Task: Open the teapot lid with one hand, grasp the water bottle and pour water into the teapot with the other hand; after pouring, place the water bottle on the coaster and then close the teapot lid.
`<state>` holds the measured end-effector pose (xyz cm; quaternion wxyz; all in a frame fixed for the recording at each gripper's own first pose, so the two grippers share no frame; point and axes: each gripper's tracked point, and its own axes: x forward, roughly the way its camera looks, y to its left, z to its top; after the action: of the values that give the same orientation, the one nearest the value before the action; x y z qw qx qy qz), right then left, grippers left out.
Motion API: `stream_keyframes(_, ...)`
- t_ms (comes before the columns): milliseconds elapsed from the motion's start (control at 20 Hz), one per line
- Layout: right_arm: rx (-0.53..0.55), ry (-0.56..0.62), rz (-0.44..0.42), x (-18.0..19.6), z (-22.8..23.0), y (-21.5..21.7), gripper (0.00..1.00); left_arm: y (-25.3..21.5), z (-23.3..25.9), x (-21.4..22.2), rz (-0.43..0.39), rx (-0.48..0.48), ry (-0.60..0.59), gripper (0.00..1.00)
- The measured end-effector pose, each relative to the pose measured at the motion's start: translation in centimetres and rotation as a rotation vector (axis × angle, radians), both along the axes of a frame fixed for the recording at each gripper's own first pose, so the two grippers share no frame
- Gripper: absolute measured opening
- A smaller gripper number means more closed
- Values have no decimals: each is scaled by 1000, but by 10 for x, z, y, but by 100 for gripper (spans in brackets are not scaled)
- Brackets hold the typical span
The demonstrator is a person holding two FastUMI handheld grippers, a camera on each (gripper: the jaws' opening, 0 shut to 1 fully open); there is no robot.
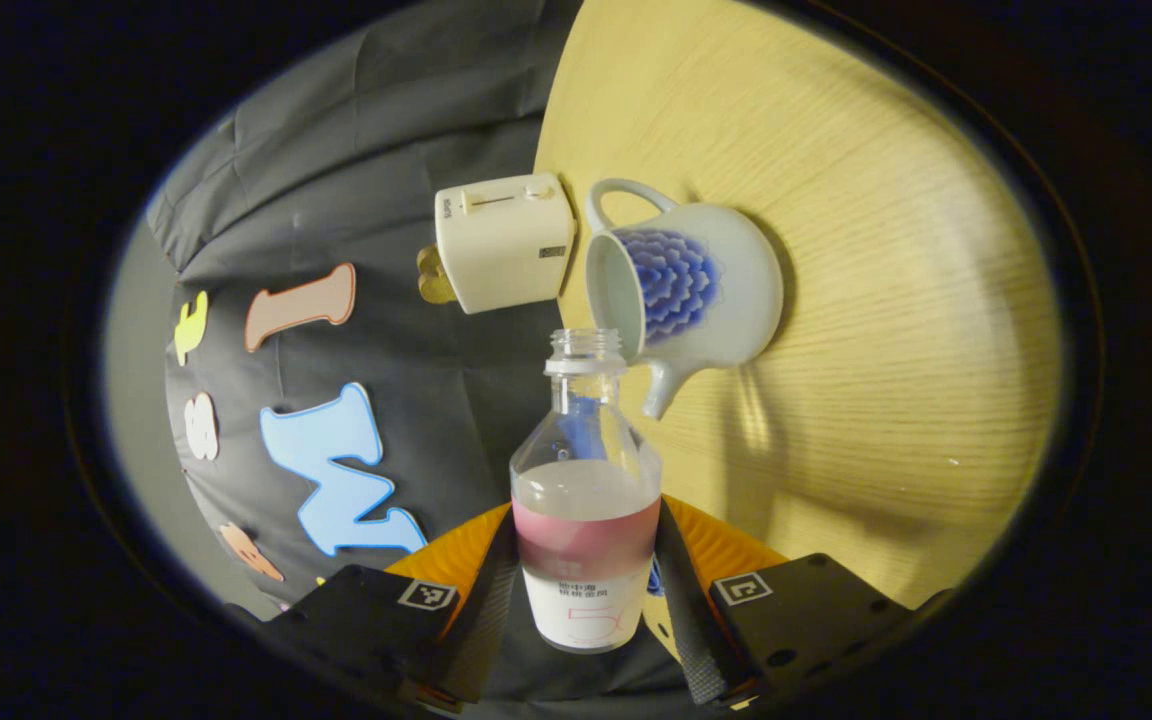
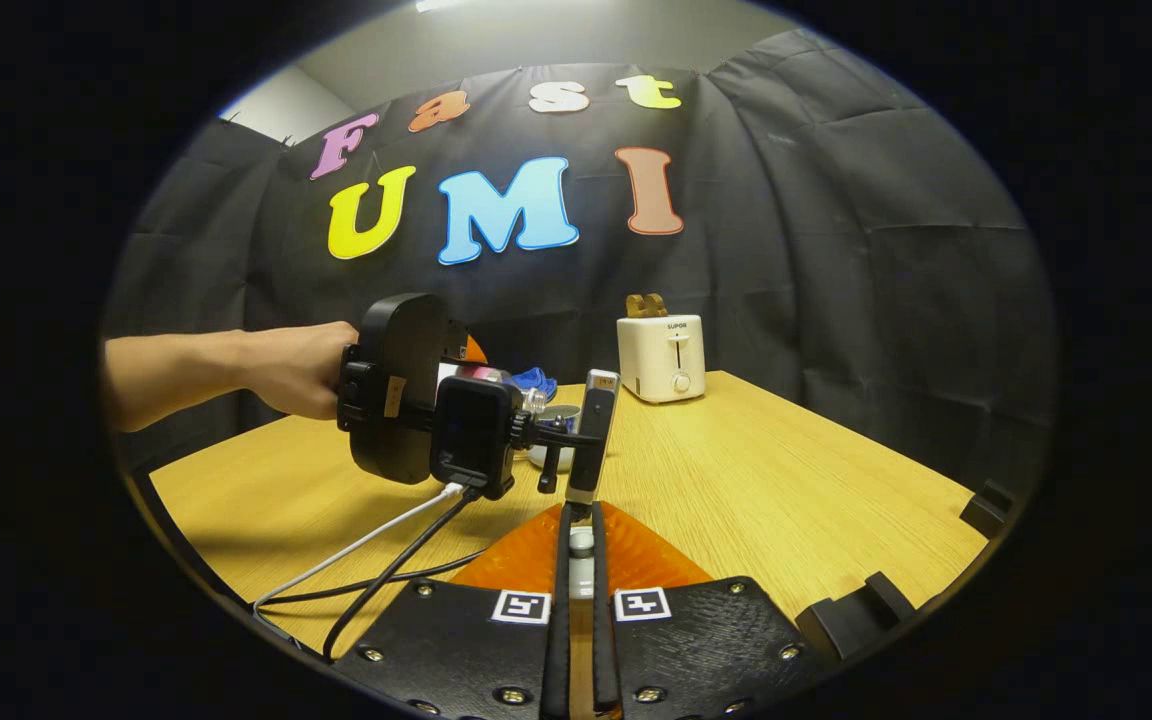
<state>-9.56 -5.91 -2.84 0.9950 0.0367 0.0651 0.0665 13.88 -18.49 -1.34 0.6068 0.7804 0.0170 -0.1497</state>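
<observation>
My left gripper (image 1: 586,585) is shut on the clear water bottle (image 1: 588,470), which has a pink and white label, no cap, and water in its lower half. The bottle is tipped sideways with its mouth close to the open rim of the white teapot (image 1: 696,290) with a blue flower pattern, standing lidless on the wooden table (image 1: 886,300). No stream of water shows. In the right gripper view a hand (image 2: 296,370) holds the left gripper (image 2: 416,400) over the partly hidden teapot (image 2: 556,455). My right gripper (image 2: 581,530) is shut on the teapot lid's small pale knob (image 2: 582,545).
A white toaster (image 1: 506,240) (image 2: 661,357) with bread in its slot stands at the table's back edge by the black cloth wall. Cables (image 2: 386,560) trail from the left gripper across the table. Black blocks (image 2: 981,512) sit along the table's right edge.
</observation>
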Motion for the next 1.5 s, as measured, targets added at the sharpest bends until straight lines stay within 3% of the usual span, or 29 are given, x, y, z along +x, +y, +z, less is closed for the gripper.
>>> stream_keyframes(1050, 0, 16, -17, 0, -7, -7, 9, -14, 22, -1, -71, 214, -70, 84)
stream_keyframes(1100, 5, 16, -20, 1, -6, -8, 9, -13, 22, -1, -71, 219, -74, 78)
stream_keyframes(1150, 2, 18, -27, 1, -7, -10, 9, -14, 22, -1, -71, 229, -82, 84)
stream_keyframes(1500, 2, 22, -24, 0, -8, -9, 9, -20, 30, -2, -90, 288, -121, 84)
